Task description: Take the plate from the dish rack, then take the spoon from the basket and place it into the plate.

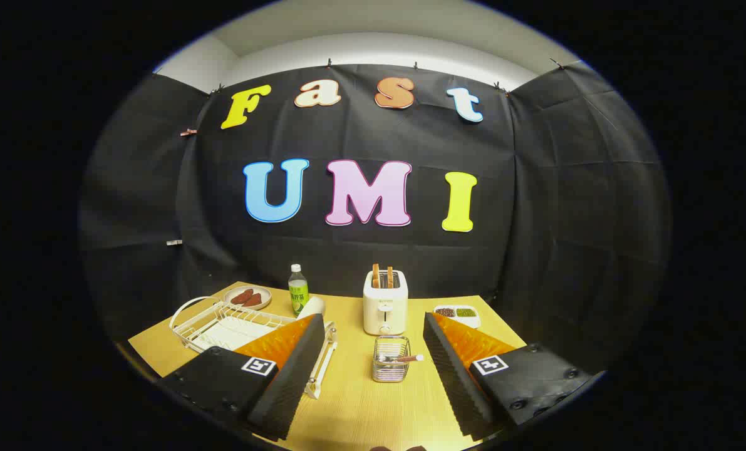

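A white wire dish rack [222, 322] stands on the wooden table beside and behind my left finger. At its far right end a white rounded plate [314, 306] stands on edge, its lower part hidden by that fingertip. A small metal wire basket [391, 369] sits between my two fingers, closer to the right one. The spoon [400, 359] lies tilted across the basket's top. My gripper [371, 321] is open and holds nothing, raised above the table with the basket inside the gap.
A white toaster [384, 304] with two toast slices stands just beyond the basket. A green-labelled bottle [297, 289] and a dish of brown food [248, 297] sit behind the rack. A white tray of beans [457, 312] lies at the back right.
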Motion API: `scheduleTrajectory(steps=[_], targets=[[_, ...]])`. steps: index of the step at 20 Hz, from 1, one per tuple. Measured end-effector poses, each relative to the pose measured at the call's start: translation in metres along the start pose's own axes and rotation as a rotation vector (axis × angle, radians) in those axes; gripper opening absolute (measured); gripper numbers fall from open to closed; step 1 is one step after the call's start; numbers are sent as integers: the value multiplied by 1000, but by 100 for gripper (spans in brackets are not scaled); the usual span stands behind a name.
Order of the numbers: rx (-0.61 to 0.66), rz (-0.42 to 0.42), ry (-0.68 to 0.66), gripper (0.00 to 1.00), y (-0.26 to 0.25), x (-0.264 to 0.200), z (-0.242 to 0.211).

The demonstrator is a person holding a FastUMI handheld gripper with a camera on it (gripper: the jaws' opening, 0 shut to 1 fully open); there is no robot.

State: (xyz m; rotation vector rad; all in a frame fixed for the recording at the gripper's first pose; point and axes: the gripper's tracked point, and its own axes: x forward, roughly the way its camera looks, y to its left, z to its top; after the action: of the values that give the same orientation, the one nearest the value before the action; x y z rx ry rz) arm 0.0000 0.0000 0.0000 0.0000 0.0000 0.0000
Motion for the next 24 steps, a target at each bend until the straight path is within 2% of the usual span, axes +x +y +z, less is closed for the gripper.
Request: scheduleTrajectory(steps=[14, 24], targets=[[-12, 1, 27, 98, 0, -4, -11], [-17, -2, 40, 97, 15, 11, -15]])
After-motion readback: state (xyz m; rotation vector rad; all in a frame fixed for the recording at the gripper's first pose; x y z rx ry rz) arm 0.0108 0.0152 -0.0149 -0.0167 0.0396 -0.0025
